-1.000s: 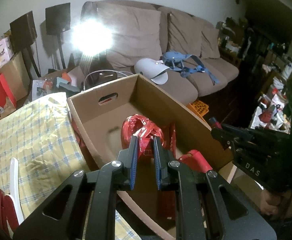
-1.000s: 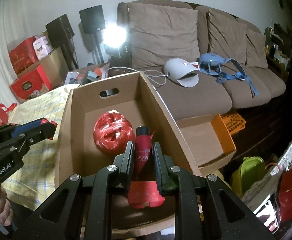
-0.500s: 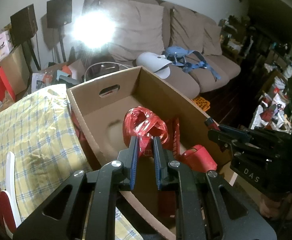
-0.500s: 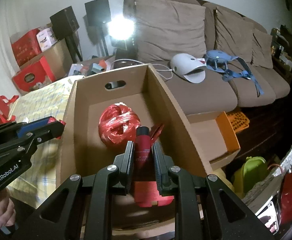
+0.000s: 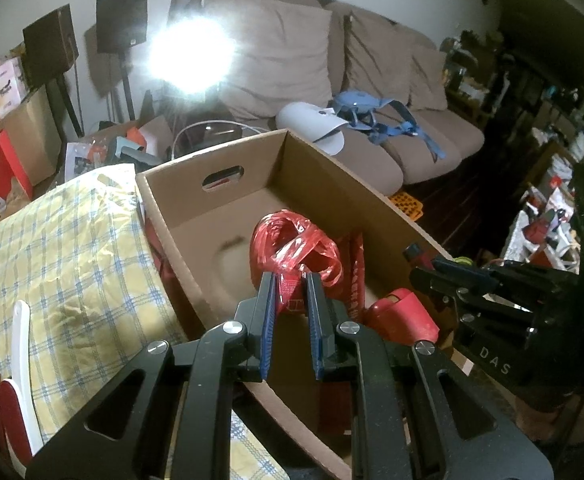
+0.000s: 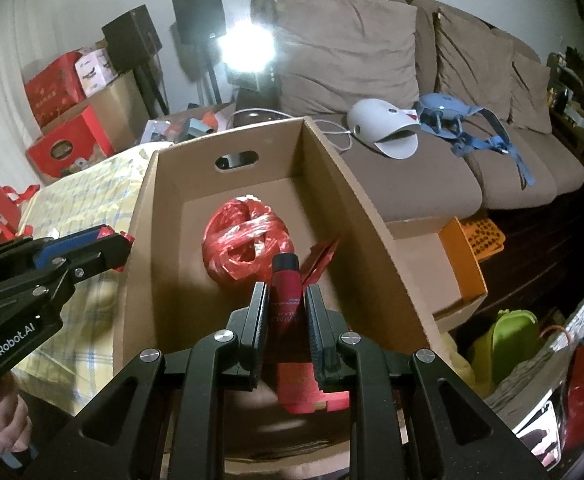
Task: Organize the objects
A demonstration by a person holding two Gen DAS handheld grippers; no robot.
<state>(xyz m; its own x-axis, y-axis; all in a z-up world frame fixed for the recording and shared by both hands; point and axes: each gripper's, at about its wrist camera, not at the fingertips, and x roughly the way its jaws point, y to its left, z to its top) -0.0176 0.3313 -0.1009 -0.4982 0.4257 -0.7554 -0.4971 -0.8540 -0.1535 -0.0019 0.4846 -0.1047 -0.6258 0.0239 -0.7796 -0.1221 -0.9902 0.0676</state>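
An open cardboard box (image 5: 332,176) holds a knotted red plastic bag (image 5: 292,240), a flat red packet (image 6: 320,260) and a red pack (image 5: 400,312) at its near end. My left gripper (image 5: 289,278) is shut on a small red piece (image 5: 290,300), near the box's left wall in the right wrist view, where its tips (image 6: 122,240) show red. My right gripper (image 6: 286,288) is shut on a red tube with a black cap (image 6: 287,304), held above the near part of the box (image 6: 344,184). From the left wrist, the right gripper (image 5: 416,264) sits at the box's right wall.
A yellow checked cloth (image 5: 72,248) covers the surface left of the box. A brown sofa (image 6: 432,168) behind carries a white shell (image 6: 380,128) and blue straps (image 6: 464,120). A smaller open carton with an orange flap (image 6: 456,264) lies right. Red gift boxes (image 6: 68,140) stand far left.
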